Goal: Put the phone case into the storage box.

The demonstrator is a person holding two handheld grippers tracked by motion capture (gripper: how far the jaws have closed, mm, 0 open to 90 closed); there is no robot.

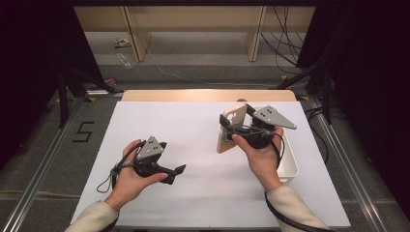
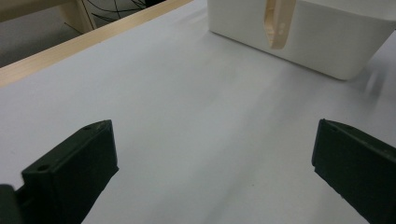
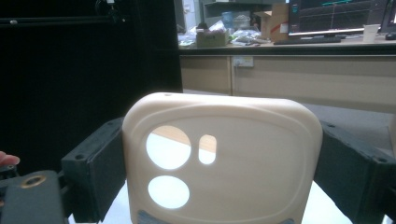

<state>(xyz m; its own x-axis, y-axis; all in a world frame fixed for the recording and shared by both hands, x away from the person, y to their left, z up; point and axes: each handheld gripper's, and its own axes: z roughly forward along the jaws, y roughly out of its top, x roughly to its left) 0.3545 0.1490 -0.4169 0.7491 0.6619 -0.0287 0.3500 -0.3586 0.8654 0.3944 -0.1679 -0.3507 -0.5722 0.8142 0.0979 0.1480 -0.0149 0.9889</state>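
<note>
My right gripper [image 1: 236, 115] is shut on a cream phone case [image 1: 231, 130], held upright above the left edge of a white bin [image 1: 291, 162]. In the right gripper view the case [image 3: 224, 158] stands between the two black jaws, which press on its left and right edges; its camera cut-outs face me. The right gripper [image 3: 223, 129] points level, towards the room. Over the white table top [image 1: 193, 140] my left gripper [image 1: 174, 174] is open, with nothing between its fingers. In the left gripper view its jaws [image 2: 212, 133] stand wide over bare table, with the bin [image 2: 327, 44] and the case [image 2: 280, 23] ahead.
A wooden strip [image 1: 208, 95] runs along the table's far edge. Beyond it lie grey floor, wooden legs and loose cables [image 1: 283, 43]. Dark curtains flank both sides. In the right gripper view a desk with a monitor [image 3: 327, 16] stands far off.
</note>
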